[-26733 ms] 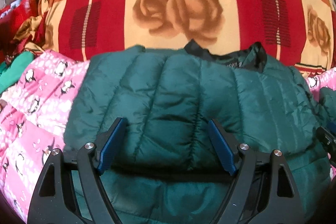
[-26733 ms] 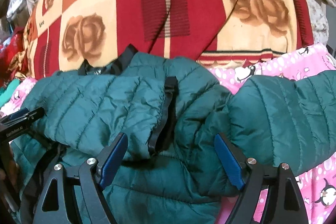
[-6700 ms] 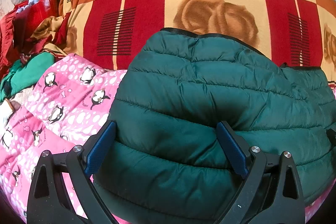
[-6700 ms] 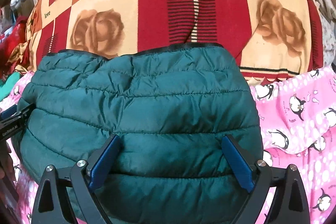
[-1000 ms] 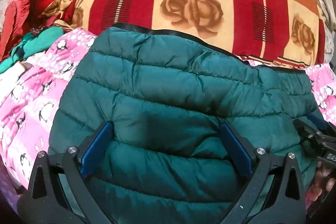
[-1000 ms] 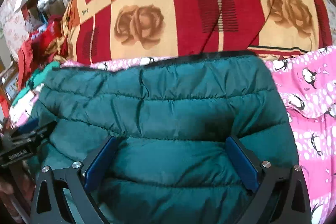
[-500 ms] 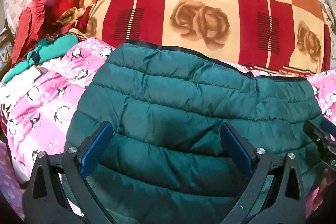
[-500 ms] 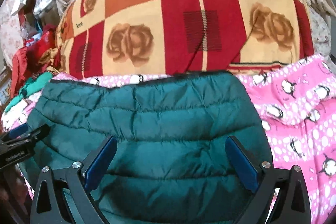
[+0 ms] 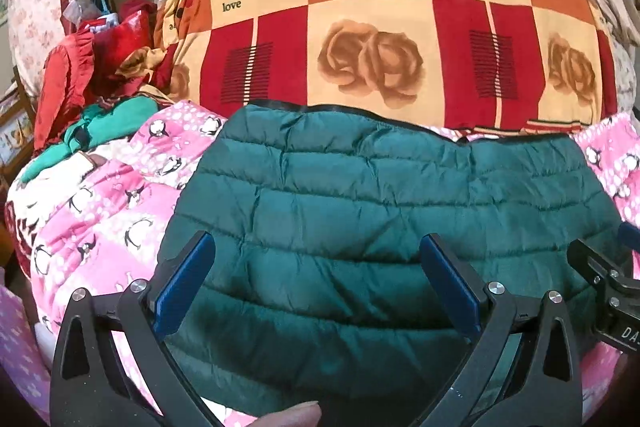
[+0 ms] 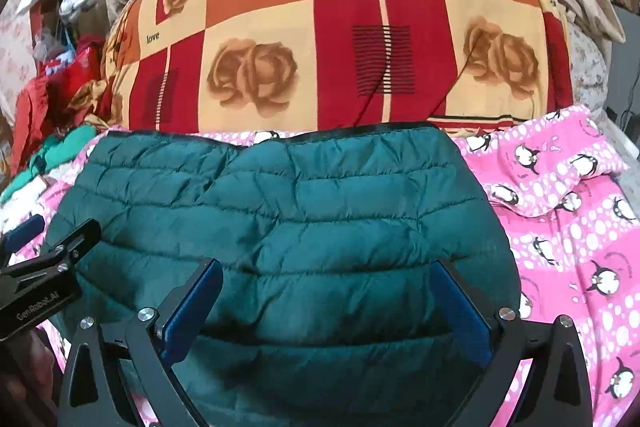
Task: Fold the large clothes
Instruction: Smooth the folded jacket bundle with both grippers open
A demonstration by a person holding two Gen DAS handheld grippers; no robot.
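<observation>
The dark green puffer jacket (image 9: 384, 211) lies folded into a wide, rounded bundle on a pink blanket (image 9: 108, 211) printed with penguins and white dots. Its shell is smooth and slightly shiny, quilted in horizontal padded rows with many small wrinkles, and a thin black trim runs along its far edge. In the right wrist view the jacket (image 10: 288, 211) shows a lower layer under the top fold, near the camera.

Behind the jacket stands a big soft quilt (image 9: 384, 39) in red, orange and cream squares, with brown roses, coloured dots and the word "love" printed in several squares. At the far left is a heap of red and green clothes (image 9: 92, 83).

The left gripper (image 9: 316, 279) hangs just above the near part of the jacket, its black arms spread wide, the blue pads (image 9: 182, 283) far apart and holding nothing. A fingertip (image 9: 292, 415) of the person shows at the bottom edge of this view. The right gripper (image 10: 328, 307) is in the same pose over the right half of the bundle, also wide and empty. In the right wrist view, the side of the left gripper carries white lettering that reads "GenRobot.AI". Both tools point toward the quilt, side by side.
</observation>
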